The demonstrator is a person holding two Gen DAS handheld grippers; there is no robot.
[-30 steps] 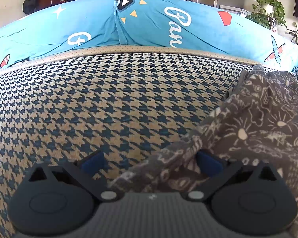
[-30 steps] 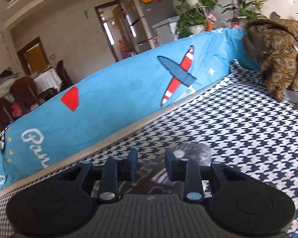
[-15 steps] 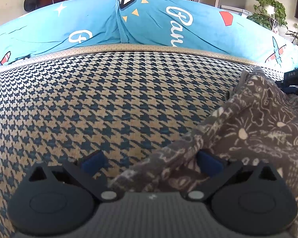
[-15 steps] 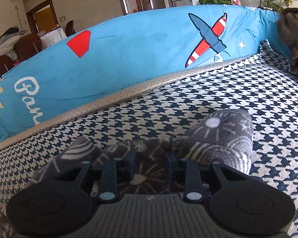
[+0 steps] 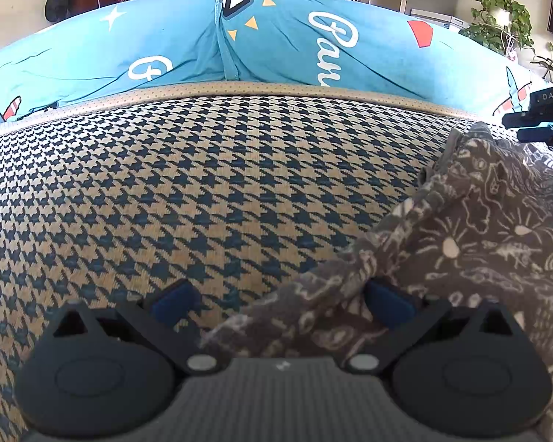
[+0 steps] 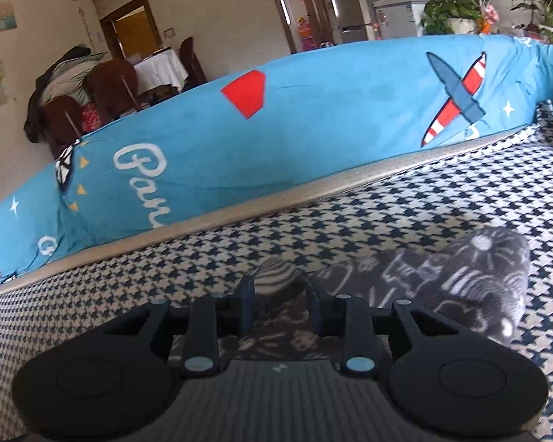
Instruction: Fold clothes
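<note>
One grey garment (image 5: 472, 243), houndstooth cover (image 5: 202, 191), blue cushion (image 6: 313, 129)

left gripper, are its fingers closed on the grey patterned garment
No, the left gripper has its blue pads spread wide apart, with the grey patterned garment only draped across the right pad.

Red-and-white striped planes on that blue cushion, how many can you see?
2. One striped plane sits at the right end of the blue cushion; a partial one peeks out at the cushion's far left. Others may be hidden.
</note>
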